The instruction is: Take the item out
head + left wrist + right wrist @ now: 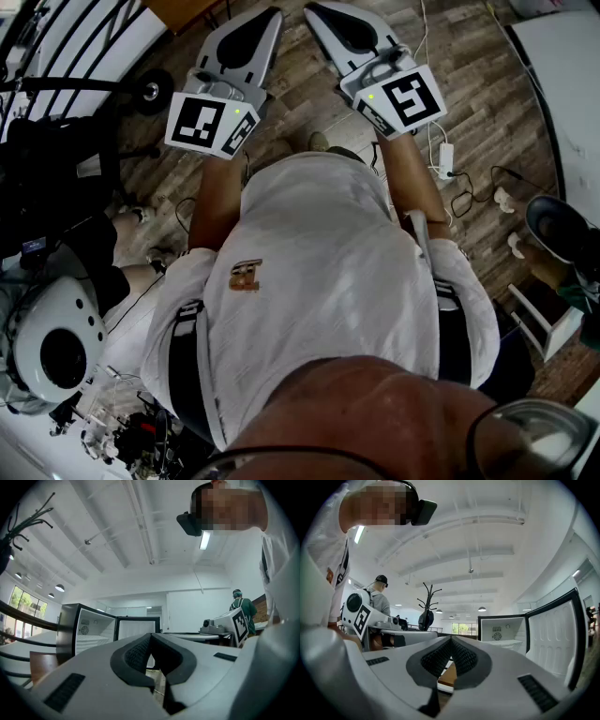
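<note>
Item: not made out in any view; not between either pair of jaws.
Head view, left gripper (267,21): held out ahead of the white shirt (319,281), over the wooden floor (309,94); jaws pressed together, marker cube turned upward.
Head view, right gripper (319,13): held just beside the left one, tips angled toward it; jaws likewise together and empty.
Head view, power strip (446,159): lay on the floor to the right of the right forearm.
Left gripper view, jaws: closed tip to tip, ribbed pads meeting, gripping nothing.
Left gripper view, fridge (89,630): stood open beyond and left of the jaw tips, well apart from them; white inside, with a shelf and a round vent; contents too small to tell.
Left gripper view, fridge door (138,629): swung wide, directly behind the jaw tips.
Left gripper view, right side: showed the right gripper's marker cube, with a person in green (241,609) behind it.
Right gripper view, jaws: shut at the tips, pads together, empty.
Right gripper view, fridge: seen beyond and right of the tips, well apart; door nearer, at the right edge.
Right gripper view, left side: showed the left gripper's marker cube, a person in grey (382,597) and a coat stand (427,604).
</note>
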Demonstrator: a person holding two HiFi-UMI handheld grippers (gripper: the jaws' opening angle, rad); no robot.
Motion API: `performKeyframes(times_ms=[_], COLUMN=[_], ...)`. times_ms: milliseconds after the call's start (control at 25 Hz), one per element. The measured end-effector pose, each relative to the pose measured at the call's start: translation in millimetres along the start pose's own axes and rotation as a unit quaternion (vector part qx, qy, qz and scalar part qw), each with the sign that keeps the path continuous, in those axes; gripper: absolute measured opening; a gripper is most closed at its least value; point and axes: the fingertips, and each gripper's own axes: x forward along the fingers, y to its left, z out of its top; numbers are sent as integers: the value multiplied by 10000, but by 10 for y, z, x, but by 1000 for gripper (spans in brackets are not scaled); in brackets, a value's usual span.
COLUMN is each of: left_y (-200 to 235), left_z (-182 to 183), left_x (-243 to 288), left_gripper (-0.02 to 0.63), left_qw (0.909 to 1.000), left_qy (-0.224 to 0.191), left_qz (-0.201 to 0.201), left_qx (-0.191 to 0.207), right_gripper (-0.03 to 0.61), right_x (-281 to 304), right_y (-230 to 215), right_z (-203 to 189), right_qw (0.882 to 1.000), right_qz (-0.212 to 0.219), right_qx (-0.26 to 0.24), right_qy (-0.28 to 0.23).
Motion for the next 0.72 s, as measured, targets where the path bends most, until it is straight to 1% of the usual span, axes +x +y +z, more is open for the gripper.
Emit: performKeyframes(times_ms=[200, 720], left_y=[-42, -30], left_z=[-61, -61], left_x=[48, 88], left_gripper=[18, 18], left_qw=[10000, 9998], left_qy=[17, 49], left_qz=[8, 176], left_qx=[16, 122], right_gripper=[34, 34], right_x=[-45, -76], right_y=[-39, -104], right_z=[-31, 27], right_qw=[10000, 9997], right_qz=[39, 183], right_qx=[37, 55], right_qy=[-51, -159])
